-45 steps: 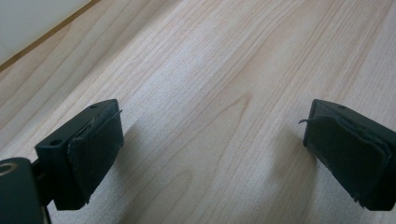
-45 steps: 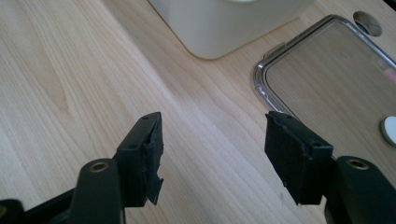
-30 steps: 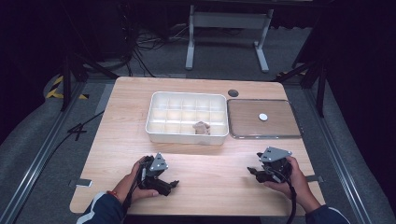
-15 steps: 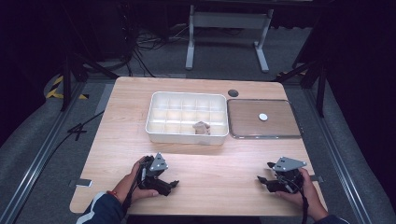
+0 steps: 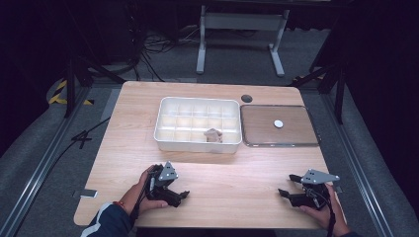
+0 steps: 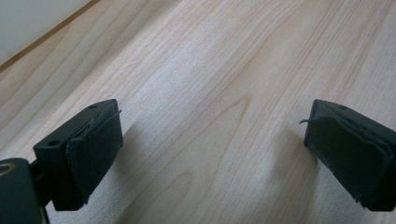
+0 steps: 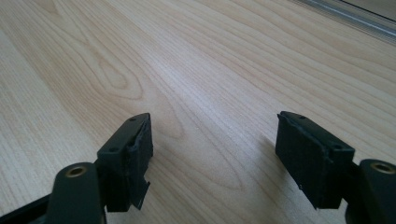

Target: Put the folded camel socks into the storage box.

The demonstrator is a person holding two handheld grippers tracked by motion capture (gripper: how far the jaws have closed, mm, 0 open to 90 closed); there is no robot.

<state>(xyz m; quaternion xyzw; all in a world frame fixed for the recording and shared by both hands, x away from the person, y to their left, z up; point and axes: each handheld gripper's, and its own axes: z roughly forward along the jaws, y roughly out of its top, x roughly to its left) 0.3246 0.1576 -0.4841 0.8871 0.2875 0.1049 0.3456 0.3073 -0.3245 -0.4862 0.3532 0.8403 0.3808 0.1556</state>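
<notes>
The small brownish thing [image 5: 213, 135] in the tray [image 5: 163, 116] is too small to identify, as is the white disc [image 5: 278, 124] on the lid [image 5: 296, 136]. The picture's bottom edge cuts off both forearms. The tabletop [image 5: 232, 173] hides its own legs.

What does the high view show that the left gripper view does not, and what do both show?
High view alone: the white box with a small brown thing in one compartment, the tray with a white disc, both hands, the right gripper.

Left gripper view alone: its pads close up, jaws wide apart, nothing between.

Both: the wooden table and the left gripper.
</notes>
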